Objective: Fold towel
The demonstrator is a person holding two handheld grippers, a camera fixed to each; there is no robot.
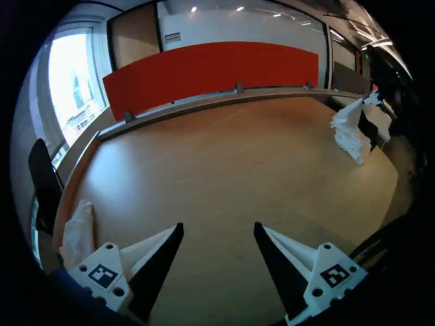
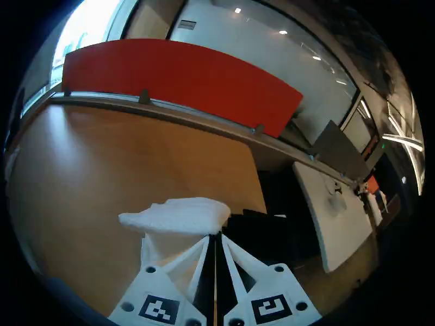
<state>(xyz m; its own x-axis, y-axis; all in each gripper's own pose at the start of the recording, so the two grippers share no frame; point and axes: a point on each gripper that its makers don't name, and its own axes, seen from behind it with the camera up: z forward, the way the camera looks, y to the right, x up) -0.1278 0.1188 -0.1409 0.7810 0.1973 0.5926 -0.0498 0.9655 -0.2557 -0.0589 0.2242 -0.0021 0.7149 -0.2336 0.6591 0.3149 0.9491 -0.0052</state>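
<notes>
In the right gripper view a white towel (image 2: 176, 214) bunches just past my right gripper (image 2: 216, 236). Its fingers are closed together, and the cloth drapes over their tips and hangs down their left side, at the wooden table's (image 2: 109, 163) right edge. The left gripper view shows that towel (image 1: 350, 133) as a layered white bundle raised at the table's far right. My left gripper (image 1: 217, 225) stands open above the bare wood (image 1: 217, 163), with nothing between its fingers. A second crumpled white cloth (image 1: 79, 233) lies at the near left edge, beside the left finger.
A red partition (image 1: 217, 70) runs along the table's far edge (image 2: 179, 76). A black chair (image 1: 43, 179) stands by the window on the left. Past the table's right edge there is a drop to dark floor and a white desk (image 2: 337, 223).
</notes>
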